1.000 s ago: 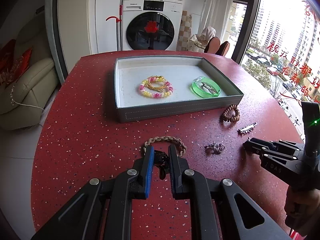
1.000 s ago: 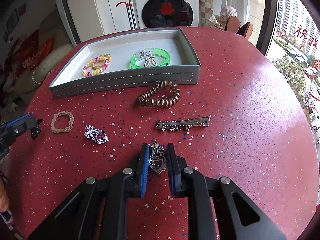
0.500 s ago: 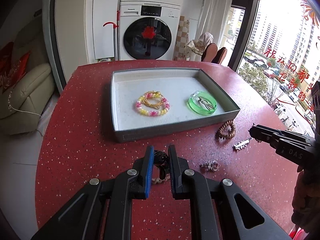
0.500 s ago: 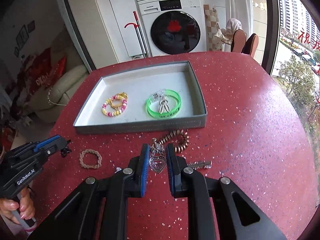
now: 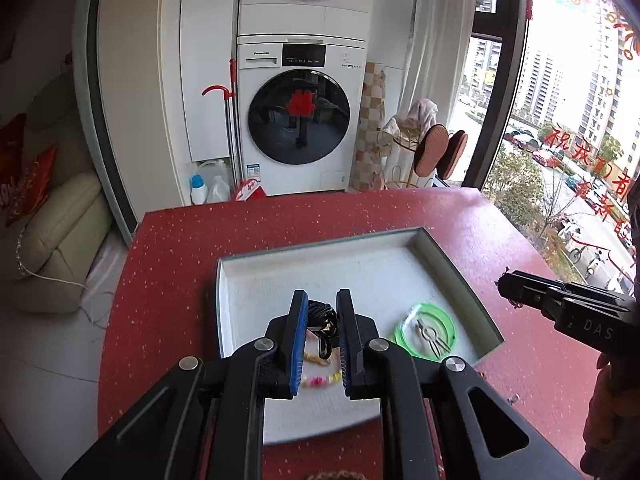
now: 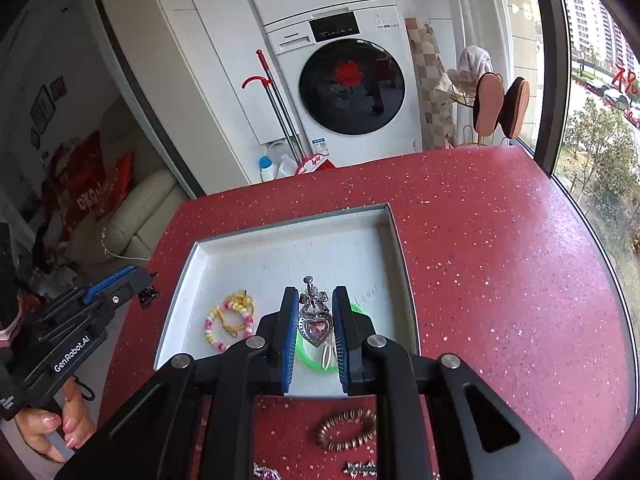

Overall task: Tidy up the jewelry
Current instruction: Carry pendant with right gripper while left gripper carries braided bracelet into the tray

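In the left wrist view the left gripper [image 5: 322,308] covers the upper part of the pink and yellow beaded bracelet [image 5: 318,380] in the white-lined grey tray [image 5: 240,280]; the dark tangled piece [image 5: 322,320] clamped between its pads is too small to tell what it is. A braided tan bracelet [image 5: 332,475] is cut off by the bottom edge. In the right wrist view the right gripper [image 6: 316,312] and its silver heart pendant [image 6: 318,326] hide most of the translucent green bangle [image 6: 310,360] near the tray's front edge. A jewelled silver pendant [image 6: 266,472] is cropped at the bottom.
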The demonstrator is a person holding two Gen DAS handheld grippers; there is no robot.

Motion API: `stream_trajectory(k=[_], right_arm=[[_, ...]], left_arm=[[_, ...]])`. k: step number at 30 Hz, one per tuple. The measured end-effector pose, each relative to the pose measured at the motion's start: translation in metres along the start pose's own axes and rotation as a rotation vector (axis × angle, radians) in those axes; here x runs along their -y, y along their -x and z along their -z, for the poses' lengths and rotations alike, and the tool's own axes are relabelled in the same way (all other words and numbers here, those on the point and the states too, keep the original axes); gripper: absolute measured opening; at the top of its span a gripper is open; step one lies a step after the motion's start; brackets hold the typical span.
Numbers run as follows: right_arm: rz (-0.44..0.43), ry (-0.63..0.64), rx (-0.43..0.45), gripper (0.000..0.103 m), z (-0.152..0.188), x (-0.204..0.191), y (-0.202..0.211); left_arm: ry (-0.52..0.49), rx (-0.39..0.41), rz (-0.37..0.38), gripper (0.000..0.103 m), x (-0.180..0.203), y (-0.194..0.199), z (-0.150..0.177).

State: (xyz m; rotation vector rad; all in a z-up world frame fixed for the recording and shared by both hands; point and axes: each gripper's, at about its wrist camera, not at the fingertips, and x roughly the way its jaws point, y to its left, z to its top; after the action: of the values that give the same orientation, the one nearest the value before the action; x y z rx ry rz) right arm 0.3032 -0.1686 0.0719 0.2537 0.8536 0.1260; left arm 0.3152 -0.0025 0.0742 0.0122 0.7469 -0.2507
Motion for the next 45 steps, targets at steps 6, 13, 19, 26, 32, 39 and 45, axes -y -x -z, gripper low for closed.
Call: stream_trajectory(k=[6, 13, 19, 26, 32, 39, 45], right_arm=[[0.034, -0.020, -0.033, 0.019, -0.015, 0.008, -0.042], [0.085, -0.025, -0.092, 0.019, -0.006, 0.014, -0.088], [0.118, -0.041, -0.116, 0.019, 0.003, 0.023, -0.108], [0.144, -0.023, -0.144, 0.020, 0.010, 0.025, -0.118], [0.142, 0.005, -0.151, 0.041, 0.012, 0.020, -0.118], [0.089, -0.018, -0.100, 0.054, 0.009, 0.015, -0.097], [0.056, -0.055, -0.080, 0.055, 0.010, 0.015, -0.081]], left_arm=[[0.011, -0.014, -0.034, 0.032, -0.007, -0.045, -0.025], [0.026, -0.105, -0.080, 0.032, -0.015, -0.102, -0.007], [0.027, -0.138, -0.110, 0.032, -0.017, -0.126, 0.007], [-0.001, -0.172, -0.137, 0.033, -0.013, -0.140, 0.016], [-0.055, -0.174, -0.166, 0.033, -0.001, -0.143, 0.019], [-0.034, -0.182, -0.161, 0.033, -0.004, -0.141, 0.018], [-0.048, -0.172, -0.161, 0.033, -0.003, -0.134, 0.018]])
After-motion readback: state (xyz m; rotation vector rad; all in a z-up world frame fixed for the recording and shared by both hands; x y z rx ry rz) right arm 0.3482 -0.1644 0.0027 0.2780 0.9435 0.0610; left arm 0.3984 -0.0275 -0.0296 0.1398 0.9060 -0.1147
